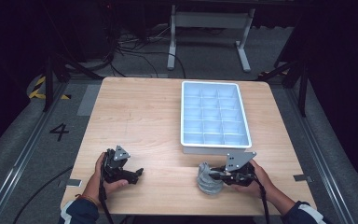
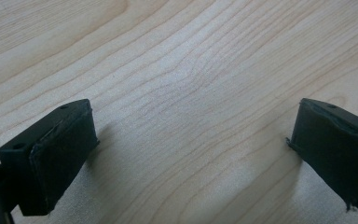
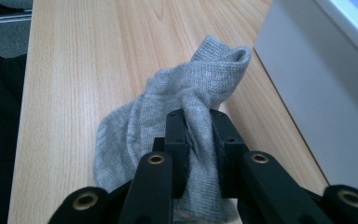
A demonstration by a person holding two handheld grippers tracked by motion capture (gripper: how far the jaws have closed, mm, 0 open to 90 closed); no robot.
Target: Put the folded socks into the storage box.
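Observation:
A grey sock [image 1: 208,179] lies bunched near the table's front edge, just in front of the white tray [image 1: 183,116]. My right gripper [image 1: 216,176] is shut on the sock [image 3: 186,98], its two black jaws pinching a fold of the fabric between them, and the gripper [image 3: 198,122] has the rest of the sock piled ahead of it. My left gripper [image 1: 137,175] rests at the front left of the table. Its jaws stand wide apart in the left gripper view, and the left gripper [image 2: 191,140] has just bare wood between them.
The white tray [image 3: 307,70] has several empty compartments and stands on the right half of the wooden table [image 1: 140,116]. Its near wall is close to the right gripper. Cables and a table frame [image 1: 209,28] lie on the floor beyond.

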